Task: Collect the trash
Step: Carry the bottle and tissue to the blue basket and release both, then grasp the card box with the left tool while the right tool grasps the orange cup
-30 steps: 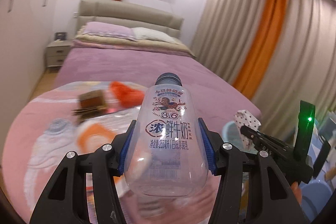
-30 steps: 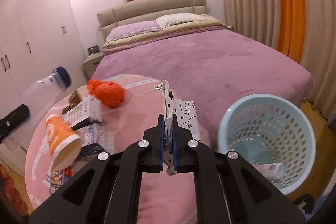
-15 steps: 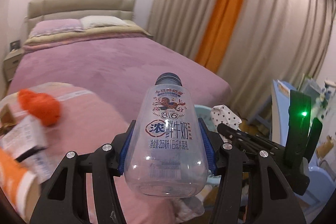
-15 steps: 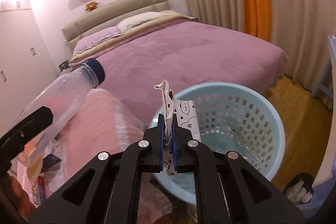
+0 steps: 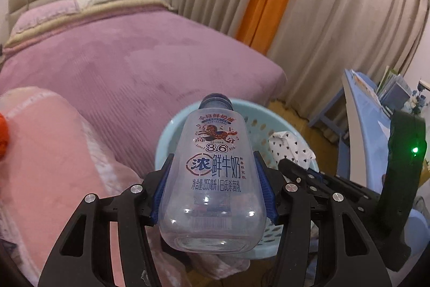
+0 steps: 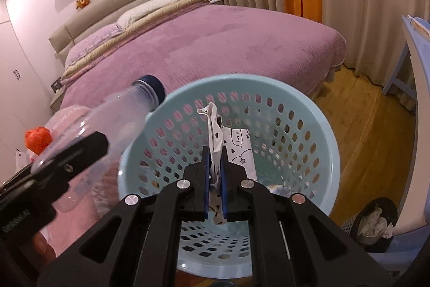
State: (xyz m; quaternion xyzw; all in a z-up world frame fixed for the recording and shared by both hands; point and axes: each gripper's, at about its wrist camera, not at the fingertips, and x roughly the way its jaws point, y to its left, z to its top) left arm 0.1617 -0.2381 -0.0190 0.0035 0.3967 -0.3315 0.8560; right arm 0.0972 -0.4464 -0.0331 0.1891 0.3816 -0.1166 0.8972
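Note:
My left gripper [image 5: 213, 186] is shut on an empty clear plastic milk bottle [image 5: 215, 174] with a dark blue cap, held over the near rim of the light blue perforated basket [image 5: 172, 131]. My right gripper [image 6: 214, 176] is shut on a white wrapper with black hearts [image 6: 215, 136], held above the open mouth of the basket [image 6: 317, 125]. The bottle [image 6: 118, 114] and the left gripper show at the left of the right wrist view. The wrapper [image 5: 291, 149] and the right gripper also show in the left wrist view.
A pink-covered round table [image 5: 48, 152] lies left of the basket, with an orange ball [image 6: 37, 139] on it. A purple bed [image 6: 215, 45] is behind. A blue desk [image 5: 360, 109] and a small dark bin [image 6: 376, 222] stand at the right on the wood floor.
Both grippers have swung right from the table to the basket. The wrapper now hangs over the basket's mouth and the bottle is over its near rim.

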